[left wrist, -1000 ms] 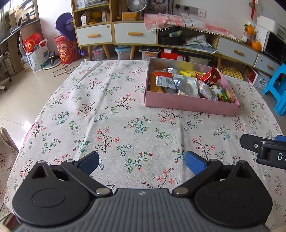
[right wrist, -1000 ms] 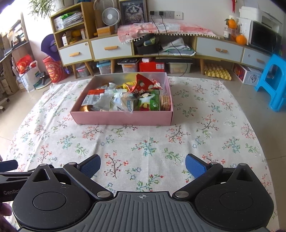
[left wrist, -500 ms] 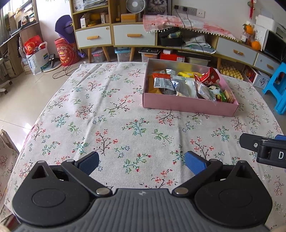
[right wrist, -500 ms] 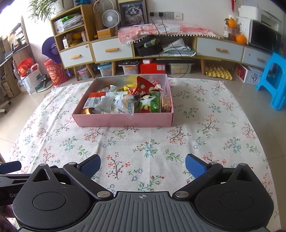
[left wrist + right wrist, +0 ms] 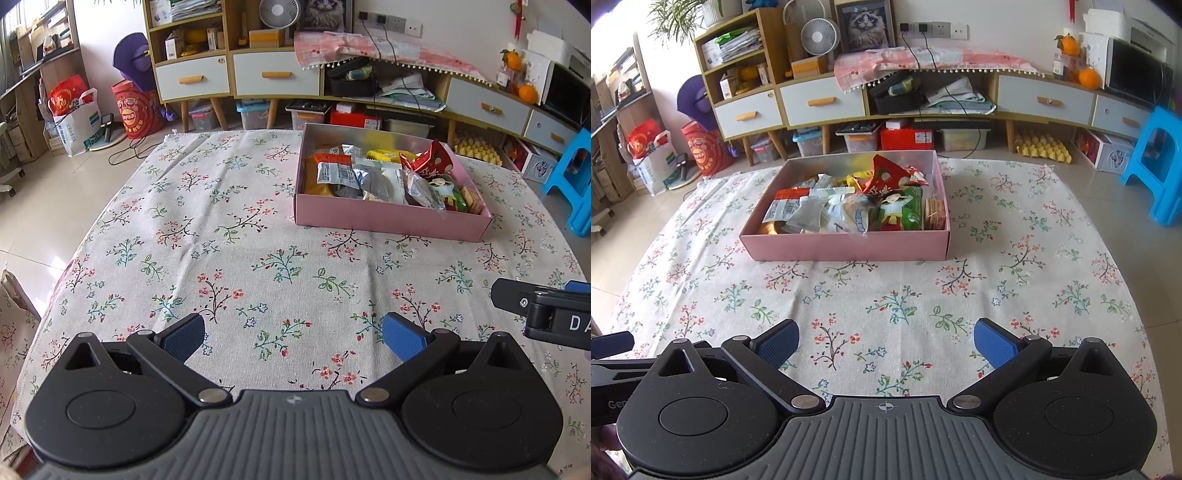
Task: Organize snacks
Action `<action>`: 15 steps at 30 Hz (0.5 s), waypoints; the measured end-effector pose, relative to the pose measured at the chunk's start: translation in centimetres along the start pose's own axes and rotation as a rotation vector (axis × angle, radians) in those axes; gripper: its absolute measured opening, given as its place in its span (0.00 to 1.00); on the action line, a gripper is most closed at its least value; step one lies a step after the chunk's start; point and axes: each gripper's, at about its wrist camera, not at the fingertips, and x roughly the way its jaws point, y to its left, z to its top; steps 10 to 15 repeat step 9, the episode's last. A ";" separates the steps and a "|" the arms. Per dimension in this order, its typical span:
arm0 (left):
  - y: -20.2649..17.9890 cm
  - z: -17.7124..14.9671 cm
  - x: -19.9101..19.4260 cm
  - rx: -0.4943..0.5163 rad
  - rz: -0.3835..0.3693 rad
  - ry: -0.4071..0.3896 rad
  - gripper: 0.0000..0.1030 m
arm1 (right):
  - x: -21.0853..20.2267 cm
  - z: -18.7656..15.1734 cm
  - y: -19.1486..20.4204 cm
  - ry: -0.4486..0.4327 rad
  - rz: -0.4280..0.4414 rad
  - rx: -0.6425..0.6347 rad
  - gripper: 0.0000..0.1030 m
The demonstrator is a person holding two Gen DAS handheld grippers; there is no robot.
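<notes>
Both tools, left tool [image 5: 293,338] and right tool [image 5: 886,341], hover with fingers spread apart, holding nothing. Ahead on the table [image 5: 1015,280], snacks [image 5: 849,206] lie piled inside the pink box [image 5: 849,249]; none lies outside.

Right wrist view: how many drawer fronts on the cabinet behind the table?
4. Far left under the open shelves, next beside it, right of the open bay, and far right under the microwave. Others may be hidden.

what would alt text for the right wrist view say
A pink box full of snack packets sits on a floral tablecloth, ahead of the open, empty right gripper. Behind it are cabinets and a blue stool.
</notes>
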 end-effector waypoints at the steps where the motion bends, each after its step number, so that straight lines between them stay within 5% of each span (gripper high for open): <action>1: 0.0 0.0 0.0 0.000 0.000 0.001 1.00 | 0.0 0.0 0.0 0.001 0.001 0.000 0.99; 15: 0.1 -0.1 -0.1 0.009 0.000 0.001 1.00 | 0.2 -0.1 0.1 0.006 -0.001 0.000 0.99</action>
